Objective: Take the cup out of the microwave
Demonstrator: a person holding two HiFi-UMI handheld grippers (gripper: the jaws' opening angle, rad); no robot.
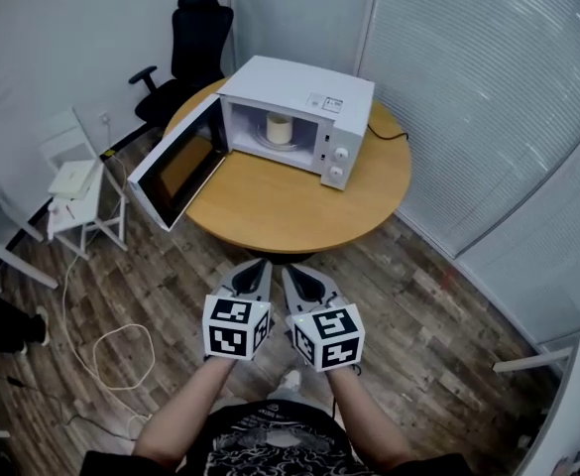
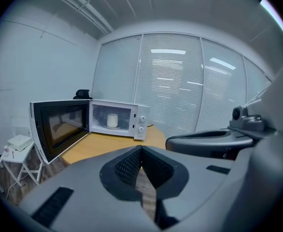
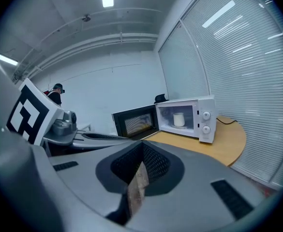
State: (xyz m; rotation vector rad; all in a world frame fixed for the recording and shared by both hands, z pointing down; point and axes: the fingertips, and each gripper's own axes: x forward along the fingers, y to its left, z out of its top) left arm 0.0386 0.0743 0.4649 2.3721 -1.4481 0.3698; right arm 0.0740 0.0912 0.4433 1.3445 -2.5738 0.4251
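Observation:
A white cup (image 1: 280, 128) stands upright on the turntable inside the white microwave (image 1: 304, 89). The microwave's door (image 1: 175, 172) is swung wide open to the left. It sits on a round wooden table (image 1: 290, 211). Both grippers hover side by side over the floor, short of the table's near edge and pointing at the microwave. My left gripper (image 1: 256, 266) is shut with nothing in it, and so is my right gripper (image 1: 300, 272). The left gripper view shows the cup (image 2: 112, 120) far beyond the closed jaws (image 2: 142, 150). In the right gripper view the cup (image 3: 179, 119) is likewise distant from the jaws (image 3: 142, 145).
A black office chair (image 1: 195, 38) stands behind the table. A small white stand (image 1: 76, 191) with a box on it is left of the open door. A cable (image 1: 111, 350) loops on the wood floor. Blind-covered glass walls (image 1: 488, 97) close in the right side. The microwave's cord (image 1: 389, 132) trails over the table.

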